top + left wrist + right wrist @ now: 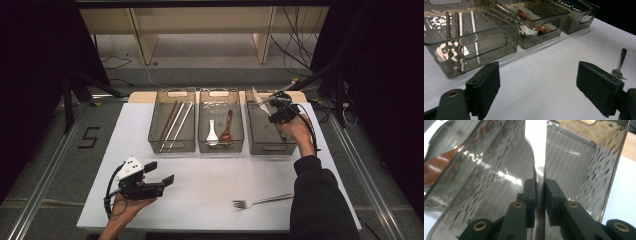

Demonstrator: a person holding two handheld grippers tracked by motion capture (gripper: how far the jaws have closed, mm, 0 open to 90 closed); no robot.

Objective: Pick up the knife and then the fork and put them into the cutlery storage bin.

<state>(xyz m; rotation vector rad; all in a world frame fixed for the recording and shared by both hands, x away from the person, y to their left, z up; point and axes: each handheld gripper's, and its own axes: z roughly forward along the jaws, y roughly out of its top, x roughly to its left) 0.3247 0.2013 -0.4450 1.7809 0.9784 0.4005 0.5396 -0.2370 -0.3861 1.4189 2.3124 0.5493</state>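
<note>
R hand-held gripper (539,187) clamps knife (535,147) over right bin (260,137).

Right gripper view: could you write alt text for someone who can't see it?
Two black jaws of the right gripper clamp a flat silver metal utensil over the smoky clear plastic bin. A brown wooden spoon lies in the neighbouring bin at left.

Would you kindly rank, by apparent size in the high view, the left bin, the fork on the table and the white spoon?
1. Left bin, clearly largest.
2. Fork.
3. White spoon, smallest, though it lies farther from the camera.
</note>
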